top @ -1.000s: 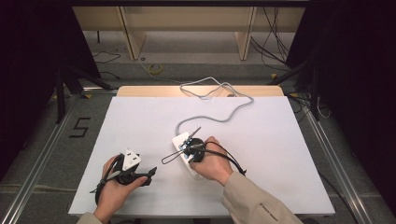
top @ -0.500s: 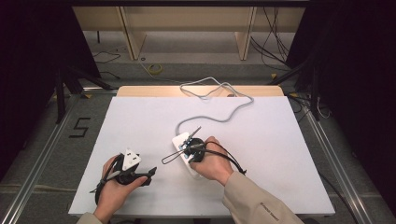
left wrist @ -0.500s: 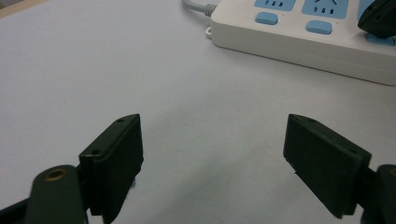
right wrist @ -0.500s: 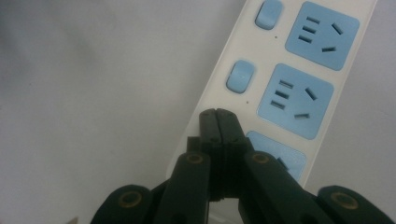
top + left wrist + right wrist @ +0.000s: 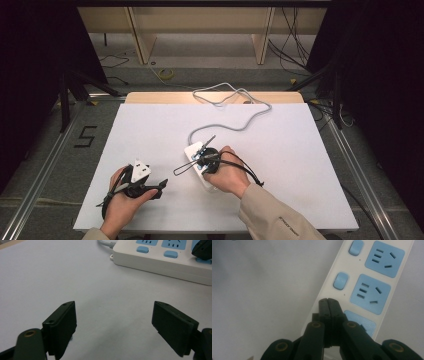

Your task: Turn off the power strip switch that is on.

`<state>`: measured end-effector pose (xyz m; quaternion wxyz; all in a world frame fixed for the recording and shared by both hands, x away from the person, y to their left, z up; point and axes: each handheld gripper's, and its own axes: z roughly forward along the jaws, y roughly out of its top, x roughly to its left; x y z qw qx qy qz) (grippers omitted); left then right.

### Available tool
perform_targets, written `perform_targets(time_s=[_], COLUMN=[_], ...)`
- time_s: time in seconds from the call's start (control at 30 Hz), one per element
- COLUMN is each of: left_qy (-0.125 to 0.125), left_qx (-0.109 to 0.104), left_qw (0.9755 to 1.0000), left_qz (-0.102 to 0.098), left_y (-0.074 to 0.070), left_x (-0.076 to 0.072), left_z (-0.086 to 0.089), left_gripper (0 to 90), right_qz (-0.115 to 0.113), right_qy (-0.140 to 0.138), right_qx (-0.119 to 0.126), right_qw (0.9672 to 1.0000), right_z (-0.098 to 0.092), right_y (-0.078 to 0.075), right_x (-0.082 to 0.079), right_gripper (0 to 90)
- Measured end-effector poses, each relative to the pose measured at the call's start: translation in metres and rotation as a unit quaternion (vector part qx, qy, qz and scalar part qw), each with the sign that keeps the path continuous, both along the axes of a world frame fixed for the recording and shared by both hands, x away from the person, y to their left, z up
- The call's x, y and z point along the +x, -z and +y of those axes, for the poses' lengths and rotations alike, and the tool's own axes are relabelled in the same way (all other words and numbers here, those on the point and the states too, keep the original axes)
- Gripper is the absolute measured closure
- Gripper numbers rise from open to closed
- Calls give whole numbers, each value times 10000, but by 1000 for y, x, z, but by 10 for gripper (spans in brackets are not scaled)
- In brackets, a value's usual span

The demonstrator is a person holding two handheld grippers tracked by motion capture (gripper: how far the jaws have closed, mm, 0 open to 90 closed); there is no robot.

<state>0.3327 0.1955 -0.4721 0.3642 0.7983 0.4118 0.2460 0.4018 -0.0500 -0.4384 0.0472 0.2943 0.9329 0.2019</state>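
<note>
the power strip is lying mid-counter; right gripper fingers are pressing shut, empty, over its switch row; left gripper is gaping wide, empty; rigid, light, slippery plastic, likely best gripped across its long edges

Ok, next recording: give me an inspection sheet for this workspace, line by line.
Surface: white table top, bare apart from the job's things.
Job's things: white power strip with blue sockets and switches, lying flat near the middle.
Clutter: nothing seen.
Grippers: right gripper with jaws shut together, tips over the strip's switch side; touching or not, cannot tell. Left gripper with jaws wide open, nothing between them, low over the table.
Cables: grey lead loops from the strip past the far edge.
Surroundings: wooden frame legs and loose floor cables behind the table.
</note>
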Motion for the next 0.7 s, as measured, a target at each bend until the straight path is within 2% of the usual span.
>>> perform_targets(time_s=[0.23,0.57,0.7], left_qy=[8,7,3], left_qx=[2,13,10], left_qw=[10000,10000,10000], left_qz=[4,4,17], left_y=[0,0,0], left_x=[0,0,0], left_z=[0,0,-1], left_gripper=[196,196,196], right_qz=[-37,-322,-341], right_qy=[-15,-37,-7], right_qx=[129,277,350], right_qw=[9999,9991,9988], right_z=[-4,-13,-20], right_y=[-5,-12,-14], right_x=[-1,-3,-2], right_gripper=[900,900,900])
